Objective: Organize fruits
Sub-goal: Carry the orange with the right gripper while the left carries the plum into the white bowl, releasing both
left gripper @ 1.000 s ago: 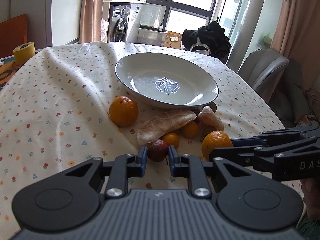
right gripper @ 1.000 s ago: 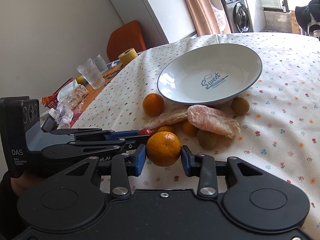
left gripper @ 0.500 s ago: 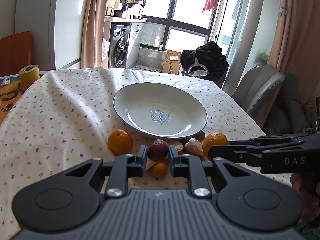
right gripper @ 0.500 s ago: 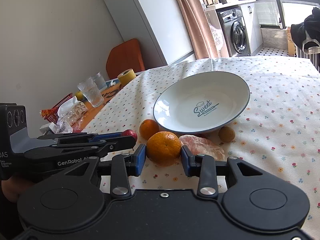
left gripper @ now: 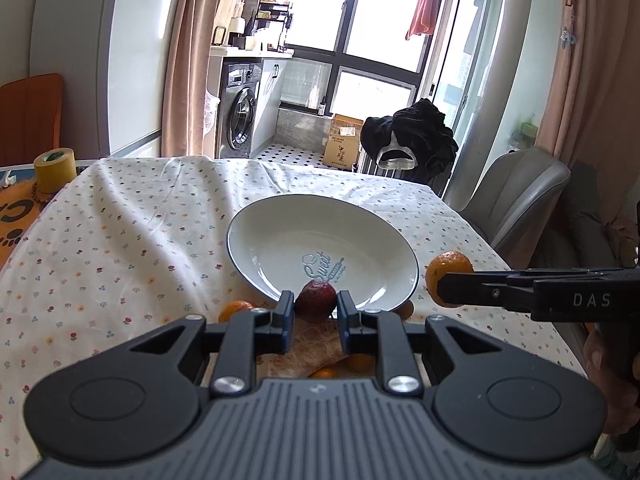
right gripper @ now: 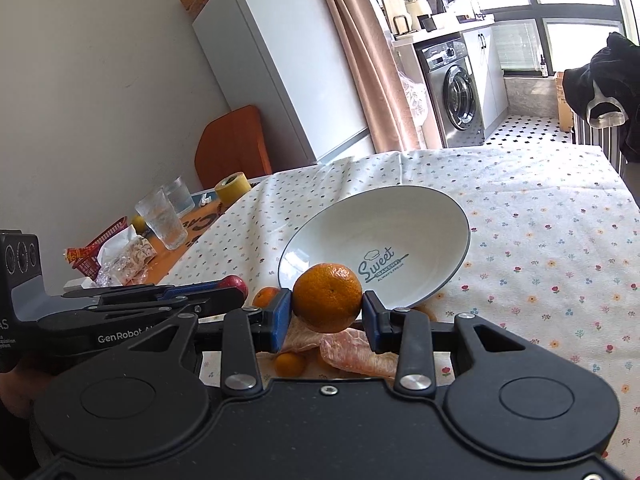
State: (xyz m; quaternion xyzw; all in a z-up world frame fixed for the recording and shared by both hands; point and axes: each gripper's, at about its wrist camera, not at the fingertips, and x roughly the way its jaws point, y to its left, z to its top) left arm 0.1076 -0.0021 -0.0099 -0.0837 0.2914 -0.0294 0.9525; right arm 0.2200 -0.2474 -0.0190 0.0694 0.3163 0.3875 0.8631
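Now: left claw (left gripper: 311, 309) closed on a dark red fruit (left gripper: 315, 295), held above the plate's (left gripper: 280, 216) near rim | right claw (right gripper: 326, 312) closed on an orange (right gripper: 327, 297), also off the bench (right gripper: 540, 240) | loose oranges (right gripper: 290, 363) and peeled segments (right gripper: 356, 354) lie below, by the plate.

The plate (right gripper: 400, 220) carries blue script reading "Sweet", with "ALWAYS FRESH" beneath. The left gripper (right gripper: 232, 286) body shows "GenRobot". The right gripper (left gripper: 440, 286) body reads "DAS". Print on the cardboard box (left gripper: 342, 140) stays illegible.
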